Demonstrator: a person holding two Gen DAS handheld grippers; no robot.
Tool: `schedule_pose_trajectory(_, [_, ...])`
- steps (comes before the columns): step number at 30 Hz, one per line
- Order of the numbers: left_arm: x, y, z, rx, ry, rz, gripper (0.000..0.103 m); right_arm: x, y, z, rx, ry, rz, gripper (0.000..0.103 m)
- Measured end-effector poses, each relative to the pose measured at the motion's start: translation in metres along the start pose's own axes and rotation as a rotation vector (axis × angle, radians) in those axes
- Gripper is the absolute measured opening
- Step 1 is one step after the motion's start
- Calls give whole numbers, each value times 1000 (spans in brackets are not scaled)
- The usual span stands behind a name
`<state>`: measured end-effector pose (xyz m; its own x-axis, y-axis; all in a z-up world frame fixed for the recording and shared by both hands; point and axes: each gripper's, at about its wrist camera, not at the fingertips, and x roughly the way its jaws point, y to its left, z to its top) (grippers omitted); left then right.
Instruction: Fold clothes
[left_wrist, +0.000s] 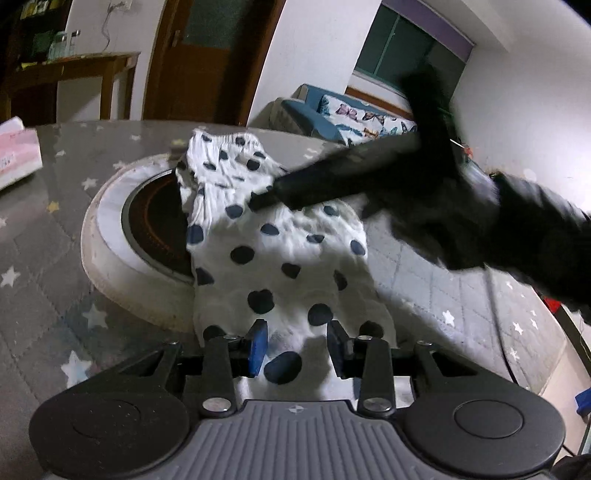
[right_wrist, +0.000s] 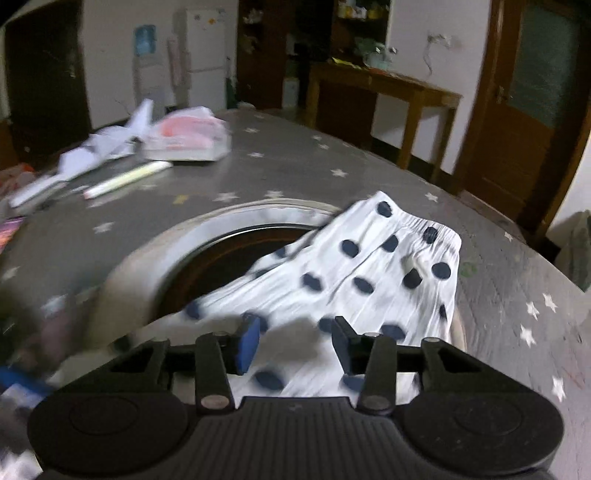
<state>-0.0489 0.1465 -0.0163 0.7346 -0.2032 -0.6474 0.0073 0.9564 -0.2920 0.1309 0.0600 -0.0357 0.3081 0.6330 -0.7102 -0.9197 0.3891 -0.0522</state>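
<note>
The white dotted garment (left_wrist: 280, 236) lies spread on the star-patterned counter (left_wrist: 44, 236), partly over the round recessed burner (left_wrist: 155, 225). Its near hem sits between the blue pads of the left hand-held gripper (left_wrist: 297, 349), which stand apart without pressing the cloth. The right hand-held gripper (right_wrist: 291, 345) hovers over the garment's near edge from the other side, pads likewise apart, the elastic waistband (right_wrist: 421, 223) farthest from it.

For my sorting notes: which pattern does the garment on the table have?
White with dark navy dots; the garment shows best in the left wrist view.
</note>
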Motion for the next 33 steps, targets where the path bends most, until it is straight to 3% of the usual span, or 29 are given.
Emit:
schedule_pose_trajectory(3, [3, 5, -5, -18, 15, -7, 38, 32, -11, 16, 43, 23, 10, 39])
schedule_pose_trajectory(7, [2, 8, -5, -35, 12, -20, 40, 51, -25, 33, 162, -9, 47, 37])
schedule_pose_trajectory(11, [3, 7, -5, -30, 13, -33, 43, 69, -23, 41, 190, 7, 52, 34])
schedule_pose_trajectory(13, [3, 7, -5, -29, 10, -37, 43, 78, -18, 42, 171, 27, 24, 24])
schedule_pose_trajectory(15, [3, 8, -6, -36, 8, -44, 43, 82, -17, 43, 175, 29, 7, 8])
schedule_pose_trajectory(16, [3, 9, -6, -37, 7, -47, 43, 81, -18, 43, 185, 22, 4, 5])
schedule_pose_trajectory(21, [3, 8, -7, -34, 10, -56, 44, 74, -25, 54, 252, -45, 46, 4])
schedule_pose_trajectory(26, [1, 4, -5, -32, 15, -56, 44, 91, -26, 52, 262, 6, 64, 7])
schedule_pose_trajectory(33, [-7, 4, 8, -33, -19, -46, 47, 61, -27, 50, 222, -22, 104, 12])
